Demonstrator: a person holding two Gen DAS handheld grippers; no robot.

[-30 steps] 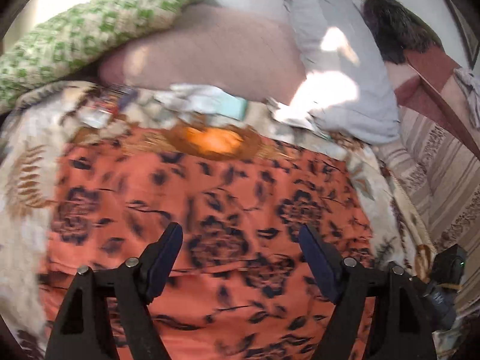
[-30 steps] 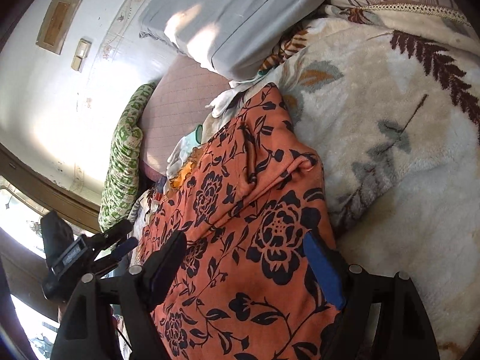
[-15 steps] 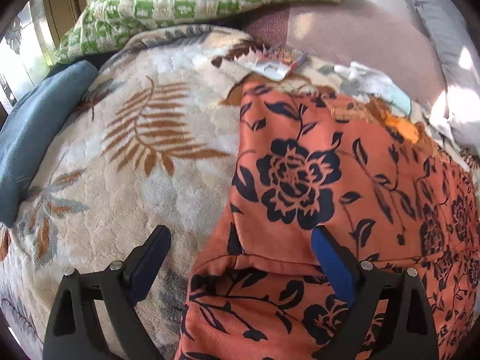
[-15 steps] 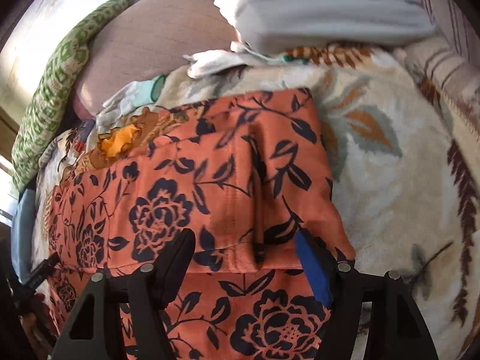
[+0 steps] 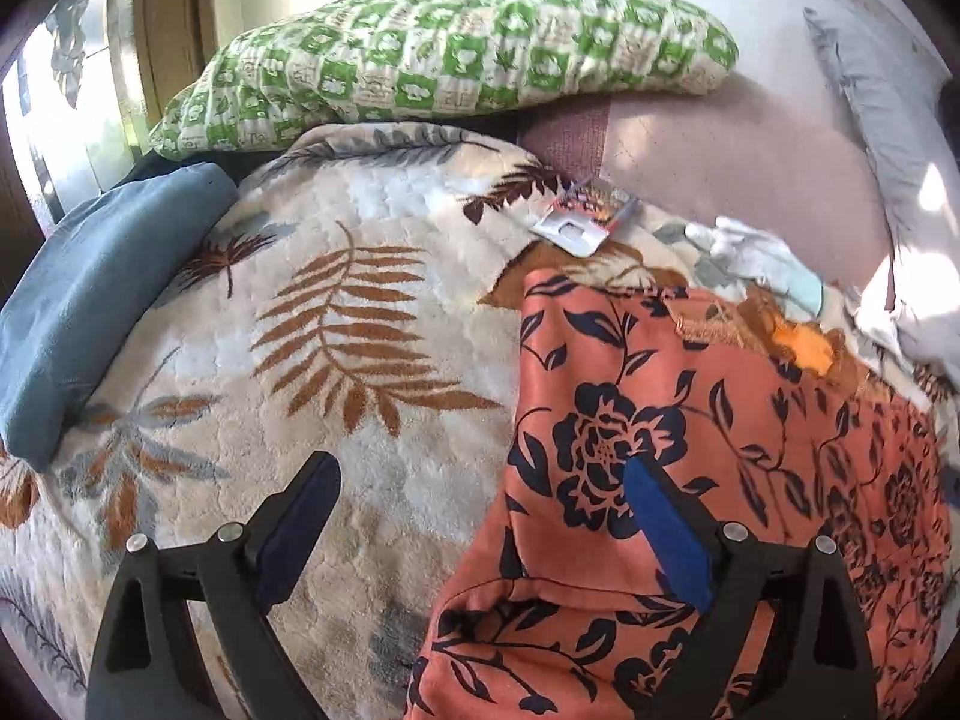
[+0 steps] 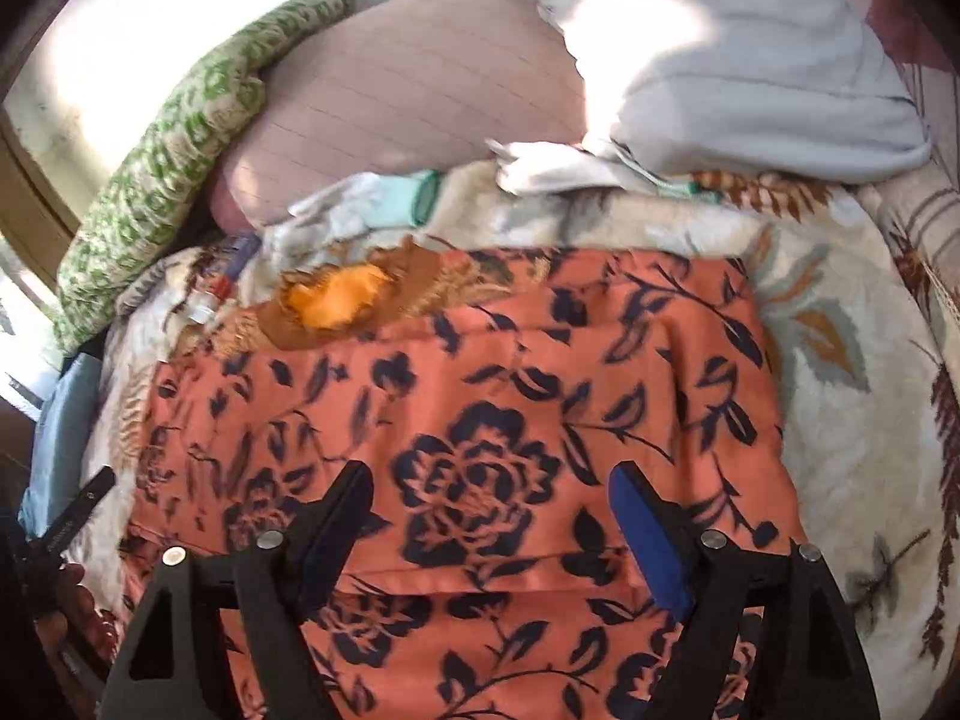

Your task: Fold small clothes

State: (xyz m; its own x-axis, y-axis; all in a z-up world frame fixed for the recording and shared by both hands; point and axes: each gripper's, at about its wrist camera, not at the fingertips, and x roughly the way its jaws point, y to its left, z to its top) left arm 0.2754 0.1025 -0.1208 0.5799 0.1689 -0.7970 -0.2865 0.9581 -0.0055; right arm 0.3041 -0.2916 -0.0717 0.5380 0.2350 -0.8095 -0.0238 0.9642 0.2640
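Three pillows, green checked, pink and grey, line the far edge of a leaf-print blanket. On it lies the orange floral garment, seemingly folded over. Left gripper and right gripper gape above it, holding nothing.

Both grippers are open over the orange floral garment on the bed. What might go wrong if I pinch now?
The left gripper straddles the orange floral garment edge, one finger over the fleece blanket, so it may pinch blanket too. The right gripper sits mid-panel above a fold line, so it may grab several layers. Loose small clothes lie beyond the collar and might get dragged.
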